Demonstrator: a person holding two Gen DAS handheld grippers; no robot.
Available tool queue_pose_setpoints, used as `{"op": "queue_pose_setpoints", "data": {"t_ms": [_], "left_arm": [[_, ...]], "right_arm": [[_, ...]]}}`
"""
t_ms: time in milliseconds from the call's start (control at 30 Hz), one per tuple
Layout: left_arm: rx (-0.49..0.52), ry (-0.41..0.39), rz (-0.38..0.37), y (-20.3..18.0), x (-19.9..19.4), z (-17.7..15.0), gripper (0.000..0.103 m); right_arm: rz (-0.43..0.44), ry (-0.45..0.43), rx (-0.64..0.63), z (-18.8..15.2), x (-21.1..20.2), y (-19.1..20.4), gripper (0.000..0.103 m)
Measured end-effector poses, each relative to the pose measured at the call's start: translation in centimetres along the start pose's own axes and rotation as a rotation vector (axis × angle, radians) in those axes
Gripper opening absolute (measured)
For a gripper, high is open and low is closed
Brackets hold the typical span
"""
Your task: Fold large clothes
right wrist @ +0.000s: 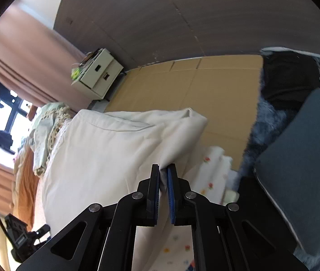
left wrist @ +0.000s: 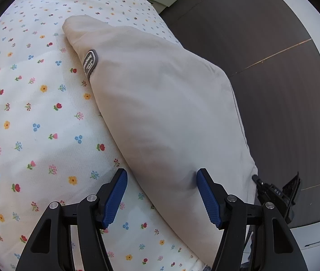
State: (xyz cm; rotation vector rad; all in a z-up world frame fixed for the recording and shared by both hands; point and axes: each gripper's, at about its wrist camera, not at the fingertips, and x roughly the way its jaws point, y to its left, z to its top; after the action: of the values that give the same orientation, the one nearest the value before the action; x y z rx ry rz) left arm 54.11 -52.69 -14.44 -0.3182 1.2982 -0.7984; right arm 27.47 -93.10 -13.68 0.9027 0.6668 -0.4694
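Observation:
A large cream garment (left wrist: 166, 113) lies folded into a long shape on a bed with a flowered sheet (left wrist: 35, 113), its grey label patch (left wrist: 90, 63) facing up. My left gripper (left wrist: 162, 172) is open just above its near end, one blue pad over the sheet and the other over the cloth, neither pressing. In the right wrist view the same cream garment (right wrist: 105, 149) hangs over the bed's edge. My right gripper (right wrist: 163, 167) is shut on a pinched fold at its lower edge.
A white drawer box (right wrist: 99, 74) stands on the floor by a pink curtain (right wrist: 24, 56). Flat cardboard (right wrist: 205, 90) covers the floor beside a dark fluffy rug (right wrist: 263, 124). More clothes (right wrist: 47, 124) are piled at the bed's far end.

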Motion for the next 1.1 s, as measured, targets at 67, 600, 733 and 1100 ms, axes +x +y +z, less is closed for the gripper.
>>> {"op": "queue_pose_setpoints", "data": {"t_ms": [67,600,733,1100], "left_arm": [[-0.007,-0.001,0.000,0.1,-0.2,-0.1,0.065],[-0.030,-0.021,0.021,0.2,0.8,2.3,0.055],[-0.026,-0.022,0.023,0.4,1.1,3.3,0.048],[0.023,-0.033,0.051,-0.1,0.7,4.6,0.040]], "right_arm": [[-0.015,0.012,-0.008,0.7,0.4,0.2,0.009],[0.135,0.147,0.180,-2.5,2.7,-2.3,0.054],[0.137,0.115,0.195,-2.8,2.8,-2.4,0.033],[0.155,0.041,0.160,-3.0,1.0,-1.4,0.014]]}}
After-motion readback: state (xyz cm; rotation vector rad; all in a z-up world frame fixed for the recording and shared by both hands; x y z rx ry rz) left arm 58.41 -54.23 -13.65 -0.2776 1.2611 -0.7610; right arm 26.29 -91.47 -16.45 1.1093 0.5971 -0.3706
